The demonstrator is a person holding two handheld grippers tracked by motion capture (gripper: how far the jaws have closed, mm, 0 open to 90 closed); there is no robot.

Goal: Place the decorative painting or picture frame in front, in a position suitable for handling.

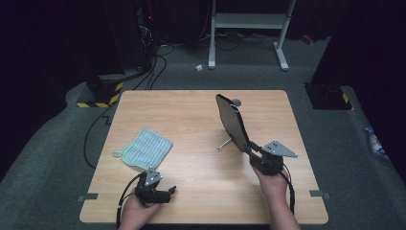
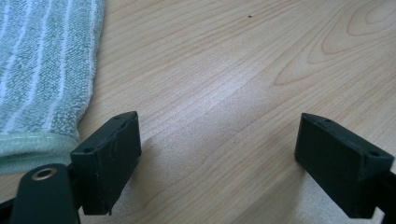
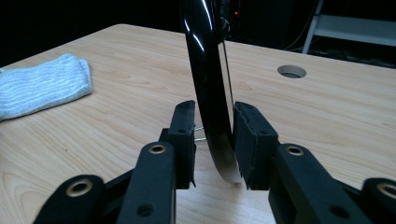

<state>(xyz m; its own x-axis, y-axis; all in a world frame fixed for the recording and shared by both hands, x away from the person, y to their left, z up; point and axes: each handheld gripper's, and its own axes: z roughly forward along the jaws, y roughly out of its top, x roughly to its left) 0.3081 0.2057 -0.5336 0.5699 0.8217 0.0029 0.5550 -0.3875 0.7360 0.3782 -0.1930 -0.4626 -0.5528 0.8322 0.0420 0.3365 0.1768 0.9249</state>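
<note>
Going left to right: the left hand-held gripper [image 1: 168, 191] rests low on the tabletop [image 1: 191, 120] with its jaws spread wide and nothing between them, just bare wood. The striped blue-green cloth [image 1: 143, 148] lies flat right beside it, a bit farther out. Over on the right, the right hand-held gripper [image 1: 250, 149] has the lower edge of a black stand mirror [image 1: 232, 122] sitting between its jaws, which look pinched onto it. The mirror stands tilted near the tabletop's middle.
</note>
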